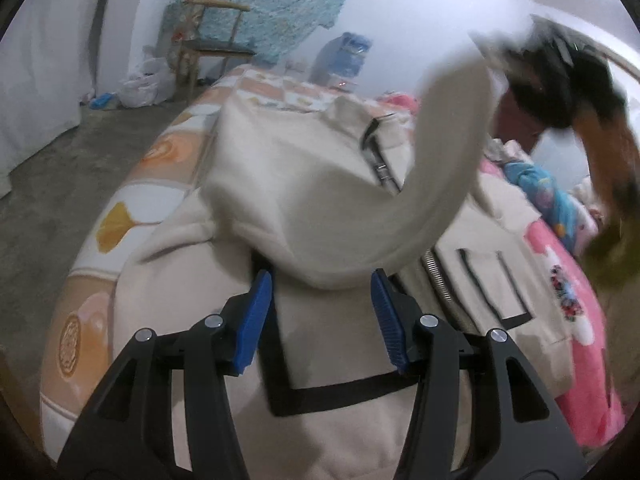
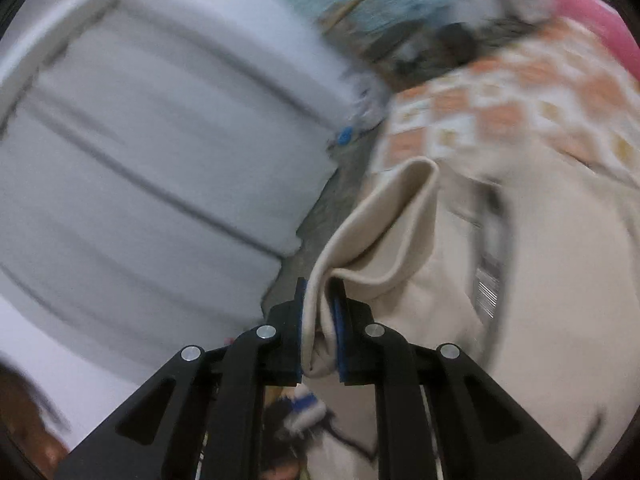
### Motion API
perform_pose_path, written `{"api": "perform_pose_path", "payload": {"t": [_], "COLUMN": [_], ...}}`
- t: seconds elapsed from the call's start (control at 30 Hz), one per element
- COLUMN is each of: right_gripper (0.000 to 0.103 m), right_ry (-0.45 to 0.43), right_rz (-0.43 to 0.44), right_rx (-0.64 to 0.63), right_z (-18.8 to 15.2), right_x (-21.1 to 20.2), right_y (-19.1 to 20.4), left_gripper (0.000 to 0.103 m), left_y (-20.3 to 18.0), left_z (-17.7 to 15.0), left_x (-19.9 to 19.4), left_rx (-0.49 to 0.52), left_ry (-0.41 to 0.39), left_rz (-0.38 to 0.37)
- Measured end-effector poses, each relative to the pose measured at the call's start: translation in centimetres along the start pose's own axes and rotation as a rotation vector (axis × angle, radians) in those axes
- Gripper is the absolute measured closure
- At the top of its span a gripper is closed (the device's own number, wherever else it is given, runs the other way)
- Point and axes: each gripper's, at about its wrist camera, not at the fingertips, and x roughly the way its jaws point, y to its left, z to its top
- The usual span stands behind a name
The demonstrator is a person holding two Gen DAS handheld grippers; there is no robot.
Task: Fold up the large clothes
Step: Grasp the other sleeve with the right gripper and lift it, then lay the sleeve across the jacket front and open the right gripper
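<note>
Nearest in the left wrist view, the left tongs stand partly spread, their blue ribbed pads apart and pressing on nothing, over the cream fleece zip-front jacket with black trim that lies on the bed. Just beyond the tips of these tongs a folded sleeve of the jacket lies across its body, and to their right runs the metal zip with black-outlined pockets beside it. Above and to the right, the other cream sleeve arcs up off the jacket toward the blurred right tongs, which are raised well clear of the bed. In the right wrist view the right tongs are closed tight on that sleeve's cuff, the cloth pinched between the blue pads and trailing away ahead to the jacket's body. Under the jacket lies an orange-and-white patterned bedcover, and to the right of the left tongs a pink blanket. Farther off, past the foot of the bed, are a grey floor, a wooden chair, and a pale wall with a blue patch.
</note>
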Motion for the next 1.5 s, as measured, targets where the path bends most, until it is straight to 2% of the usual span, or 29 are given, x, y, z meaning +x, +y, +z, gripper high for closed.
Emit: {"api": "perform_pose_path", "payload": {"t": [0.03, 0.1, 0.17, 0.23, 0.33, 0.37, 0.43, 0.57, 0.67, 0.83, 0.9, 0.97, 1.03, 1.1, 1.17, 1.23, 1.33, 1.43, 1.5], "right_gripper": [0.091, 0.092, 0.092, 0.092, 0.092, 0.092, 0.092, 0.092, 0.092, 0.092, 0.092, 0.092, 0.092, 0.092, 0.092, 0.092, 0.092, 0.092, 0.092], "right_ry": [0.055, 0.145, 0.169, 0.130, 0.092, 0.082, 0.066, 0.050, 0.048, -0.006, -0.024, -0.023, -0.006, 0.059, 0.103, 0.099, 0.043, 0.016, 0.047], "right_rz": [-0.002, 0.067, 0.152, 0.246, 0.349, 0.354, 0.322, 0.164, 0.075, -0.027, -0.079, -0.138, -0.239, -0.403, -0.487, -0.474, -0.468, -0.515, -0.551], "right_rx": [-0.020, -0.029, -0.073, -0.193, -0.283, -0.305, -0.342, -0.348, -0.302, -0.241, -0.210, -0.131, -0.064, 0.007, 0.043, 0.057, -0.012, -0.082, -0.073], "right_z": [1.8, 5.4, 8.0, 10.1, 10.9, 10.8, 10.1, 8.3, 6.6, 2.9, 2.0, 0.2, -1.7, -3.7, -5.2, -6.0, -5.9, -5.9, -5.5], "right_x": [3.4, 9.8, 13.2, 14.3, 13.6, 13.1, 11.9, 9.3, 5.5, -2.1, -3.8, -5.0, -5.7, -4.8, -4.7, -4.8, -6.2, -7.0, -5.6], "right_y": [1.6, 5.5, 10.5, 16.4, 20.7, 20.9, 19.7, 12.9, 7.0, 0.3, -1.9, -6.1, -10.1, -14.1, -16.5, -17.1, -15.4, -14.6, -15.8], "left_gripper": [0.054, 0.054, 0.054, 0.054, 0.054, 0.054, 0.054, 0.056, 0.056, 0.056, 0.056, 0.056, 0.056, 0.056, 0.056, 0.056, 0.056, 0.056, 0.056], "left_y": [0.2, 0.8, 1.2, 1.6, 2.6, 2.7, 3.3, 4.3, 4.0, 3.6, 3.5, 3.1, 2.6, 2.1, 1.8, 1.4, 1.3, 1.4, 1.6], "left_z": [0.1, 0.6, 1.6, 2.5, 3.8, 4.1, 4.5, 4.5, 4.4, 4.0, 3.9, 3.7, 3.5, 3.2, 2.7, 2.4, 2.2, 2.2, 1.9], "left_x": [0.2, 0.5, 0.9, 1.0, 1.8, 2.0, 2.6, 4.0, 3.9, 4.1, 3.9, 4.0, 4.0, 3.9, 3.5, 3.2, 2.7, 2.6, 2.8], "left_rx": [-0.007, -0.039, -0.056, -0.065, -0.103, -0.109, -0.128, -0.171, -0.156, -0.129, -0.121, -0.103, -0.078, -0.060, -0.041, -0.009, 0.008, 0.008, 0.001], "left_ry": [0.008, 0.006, -0.002, -0.023, -0.023, -0.025, -0.015, 0.008, 0.000, 0.001, 0.004, 0.011, 0.020, 0.028, 0.039, 0.050, 0.064, 0.068, 0.080], "left_rz": [0.023, 0.053, 0.098, 0.131, 0.157, 0.168, 0.202, 0.290, 0.327, 0.388, 0.405, 0.420, 0.418, 0.372, 0.347, 0.342, 0.350, 0.359, 0.371]}}
